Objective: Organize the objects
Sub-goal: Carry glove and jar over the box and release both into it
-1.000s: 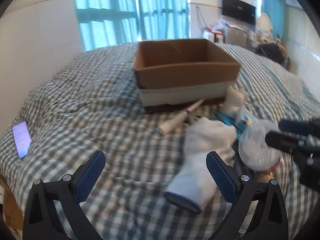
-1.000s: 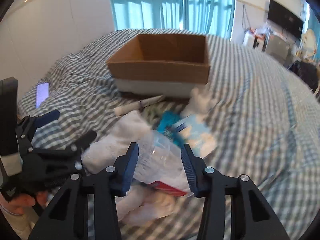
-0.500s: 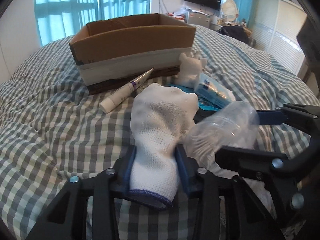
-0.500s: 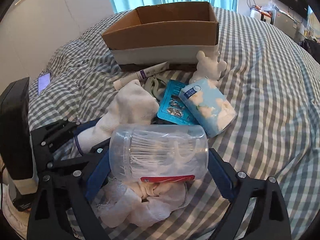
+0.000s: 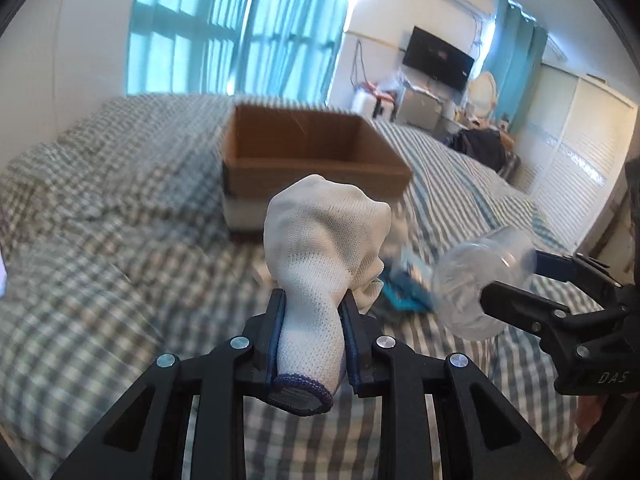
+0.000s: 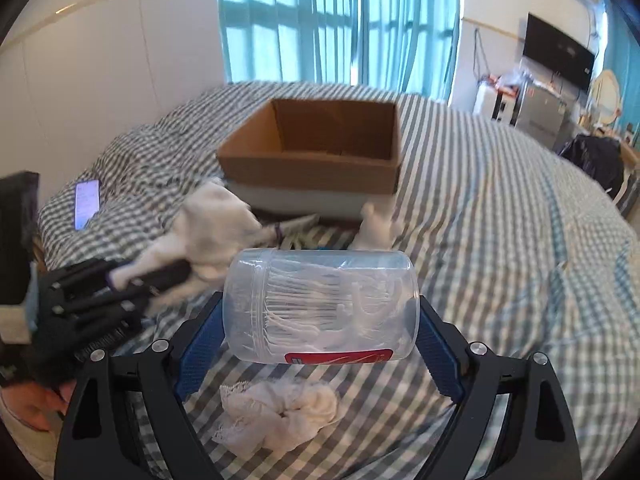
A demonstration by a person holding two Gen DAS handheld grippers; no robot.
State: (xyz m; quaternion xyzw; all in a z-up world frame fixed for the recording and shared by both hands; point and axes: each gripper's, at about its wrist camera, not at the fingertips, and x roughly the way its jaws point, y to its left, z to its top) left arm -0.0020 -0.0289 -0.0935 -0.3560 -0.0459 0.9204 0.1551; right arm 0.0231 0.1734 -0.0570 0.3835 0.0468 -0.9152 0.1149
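My left gripper [image 5: 313, 308] is shut on a white knitted glove [image 5: 320, 248] and holds it up above the checked bed. My right gripper [image 6: 320, 316] is shut on a clear plastic jar of floss picks [image 6: 320, 306], held sideways in the air. The jar also shows at the right of the left wrist view [image 5: 480, 280]. The open cardboard box [image 5: 312, 156] stands ahead on the bed, also in the right wrist view [image 6: 316, 152]. It looks empty.
On the bed in front of the box lie a white tube [image 6: 294, 226], a small white figure [image 6: 378, 226] and a blue packet [image 5: 404, 292]. A white lace scrunchie [image 6: 280, 412] lies below the jar. A lit phone [image 6: 86, 204] lies far left.
Both grippers have risen from the bed with their loads: the left one closed on the glove and lifted it, the right one lifted the jar. Both now face the box.
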